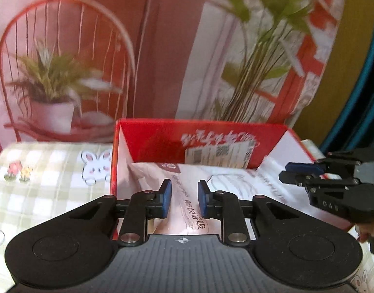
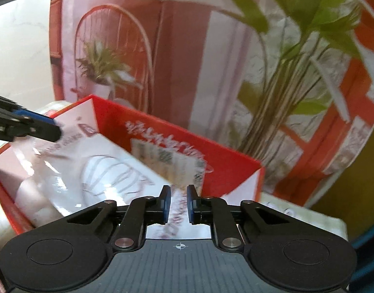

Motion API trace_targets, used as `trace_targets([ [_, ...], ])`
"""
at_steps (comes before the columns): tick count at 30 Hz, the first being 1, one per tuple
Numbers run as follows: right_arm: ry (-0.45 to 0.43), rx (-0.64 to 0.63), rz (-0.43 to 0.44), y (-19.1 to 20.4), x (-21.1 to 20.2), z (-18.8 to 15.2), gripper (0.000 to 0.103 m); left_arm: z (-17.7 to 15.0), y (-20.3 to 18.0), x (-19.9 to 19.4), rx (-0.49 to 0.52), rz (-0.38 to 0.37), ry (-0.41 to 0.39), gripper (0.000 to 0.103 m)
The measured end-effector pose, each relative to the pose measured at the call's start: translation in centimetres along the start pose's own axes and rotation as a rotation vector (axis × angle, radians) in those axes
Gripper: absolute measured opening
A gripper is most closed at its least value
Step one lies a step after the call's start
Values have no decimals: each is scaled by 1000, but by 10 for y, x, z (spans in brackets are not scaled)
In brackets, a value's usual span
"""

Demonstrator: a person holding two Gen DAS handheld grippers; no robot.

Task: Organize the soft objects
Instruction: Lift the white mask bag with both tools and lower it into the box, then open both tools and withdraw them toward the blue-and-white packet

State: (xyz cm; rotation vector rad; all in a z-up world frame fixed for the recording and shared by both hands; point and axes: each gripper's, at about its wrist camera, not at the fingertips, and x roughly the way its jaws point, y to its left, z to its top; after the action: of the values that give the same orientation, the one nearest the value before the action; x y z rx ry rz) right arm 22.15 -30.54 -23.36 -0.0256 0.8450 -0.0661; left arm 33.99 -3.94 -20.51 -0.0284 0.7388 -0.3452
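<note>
I see a red cardboard box [image 1: 201,136] standing on the table [image 1: 45,185], which wears a green checked cloth with rabbits, toward the table's far edge. Inside the box lies a soft plastic-wrapped package [image 1: 187,183], pale pink and white with printed writing; it fills most of the box floor and leans up against the near and side walls.

My left gripper [image 1: 184,200] hovers over the box's near wall, its blue-padded fingers [image 1: 167,199] parted with a clear gap; the package lies directly under and ahead of that gap, and I cannot tell whether the pads touch it. Nothing is pinched between them.

In the right wrist view, the right gripper [image 2: 179,204] sits at the box's [image 2: 177,131] near right part, its fingers [image 2: 165,204] also apart, narrower than the left, with the package's [image 2: 94,171] printed edge showing through the gap. Motion blur keeps me from judging contact there. From the left view the right gripper [image 1: 304,171] reaches in over the box's right wall.

Behind the box stands a printed backdrop [image 1: 162,48] of plants and a red chair.
</note>
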Motion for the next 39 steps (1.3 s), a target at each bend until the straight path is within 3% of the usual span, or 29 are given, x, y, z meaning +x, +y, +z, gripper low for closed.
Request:
trace_targets([
  [3, 46, 18, 24, 5, 10, 1, 12, 1, -1, 17, 17, 9, 49, 23],
  [12, 204, 97, 55, -3, 35, 0, 12, -15, -20, 54, 202, 68, 236, 23],
  [18, 284, 50, 79, 5, 49, -1, 10, -15, -16, 56, 205, 63, 252, 23],
  [25, 313, 27, 76, 9, 55, -2, 10, -15, -18, 55, 197, 68, 245, 23],
  [27, 308, 20, 65, 11, 55, -2, 11, -15, -18, 51, 194, 67, 226, 26],
  [30, 256, 2, 14, 14, 46, -2, 18, -14, -18, 36, 189, 55, 176, 38],
  [33, 126, 33, -10, 12, 22, -3, 23, -9, -18, 14, 169, 25, 104, 39],
  [35, 74, 78, -14, 8, 6, -4, 33, -6, -21, 0, 158, 16, 61, 39],
  [39, -11, 106, -30, 9, -24, -6, 42, -8, -30, -34, 173, 20, -15, 39],
])
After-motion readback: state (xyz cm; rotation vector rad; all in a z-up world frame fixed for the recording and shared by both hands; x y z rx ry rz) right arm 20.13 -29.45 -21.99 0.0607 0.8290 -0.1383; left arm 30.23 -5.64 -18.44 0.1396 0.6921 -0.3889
